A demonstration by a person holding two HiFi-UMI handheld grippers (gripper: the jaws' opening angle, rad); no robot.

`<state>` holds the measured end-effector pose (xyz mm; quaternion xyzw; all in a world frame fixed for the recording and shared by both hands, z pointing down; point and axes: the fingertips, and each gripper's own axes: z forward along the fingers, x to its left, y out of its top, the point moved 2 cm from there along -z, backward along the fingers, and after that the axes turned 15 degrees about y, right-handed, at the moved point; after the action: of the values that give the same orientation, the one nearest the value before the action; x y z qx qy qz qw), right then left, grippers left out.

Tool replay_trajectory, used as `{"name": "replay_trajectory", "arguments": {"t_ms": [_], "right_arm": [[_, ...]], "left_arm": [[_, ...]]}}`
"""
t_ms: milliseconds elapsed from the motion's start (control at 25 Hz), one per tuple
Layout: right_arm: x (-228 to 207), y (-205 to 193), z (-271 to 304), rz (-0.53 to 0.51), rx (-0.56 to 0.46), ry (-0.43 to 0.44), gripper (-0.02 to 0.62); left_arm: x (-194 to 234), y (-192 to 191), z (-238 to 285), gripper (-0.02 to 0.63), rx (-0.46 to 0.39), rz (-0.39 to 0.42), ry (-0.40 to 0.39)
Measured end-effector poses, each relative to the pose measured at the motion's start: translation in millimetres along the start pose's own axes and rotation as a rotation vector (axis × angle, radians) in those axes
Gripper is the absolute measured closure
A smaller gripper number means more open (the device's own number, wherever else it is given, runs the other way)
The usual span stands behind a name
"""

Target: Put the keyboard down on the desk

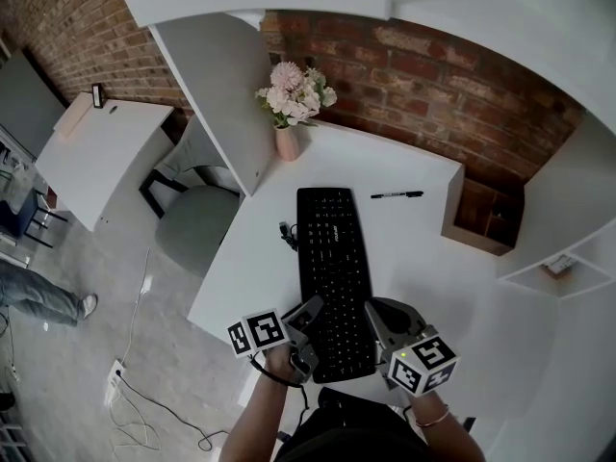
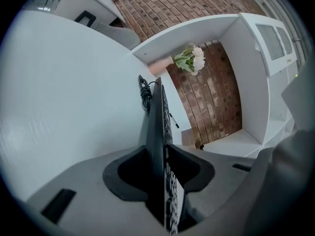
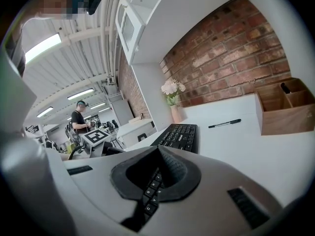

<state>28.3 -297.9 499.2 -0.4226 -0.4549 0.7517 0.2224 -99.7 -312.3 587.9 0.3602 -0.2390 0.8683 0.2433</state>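
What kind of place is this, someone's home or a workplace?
Most likely a workplace, an office or lab space: a white desk with a black keyboard and a pen on it, a second desk beyond it, and a person standing among equipment in the background.
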Motion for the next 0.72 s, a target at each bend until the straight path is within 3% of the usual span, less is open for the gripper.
{"name": "replay_trajectory", "arguments": {"t_ms": [200, 440, 720], "right_arm": [[0, -4, 3, 0.0, 0.017, 0.014, 0.591], [4, -7, 2, -0.002, 0.021, 0.019, 0.591], [12, -4, -3, -0.019, 0.009, 0.023, 0.591]], "left_arm": [[1, 1, 1, 0.472, -0.021, 0.024, 0.059], [2, 3, -3, 0.45, -0.075, 0.127, 0.152], [1, 16, -25, 0.448, -0.185, 0.138, 0.223]]}}
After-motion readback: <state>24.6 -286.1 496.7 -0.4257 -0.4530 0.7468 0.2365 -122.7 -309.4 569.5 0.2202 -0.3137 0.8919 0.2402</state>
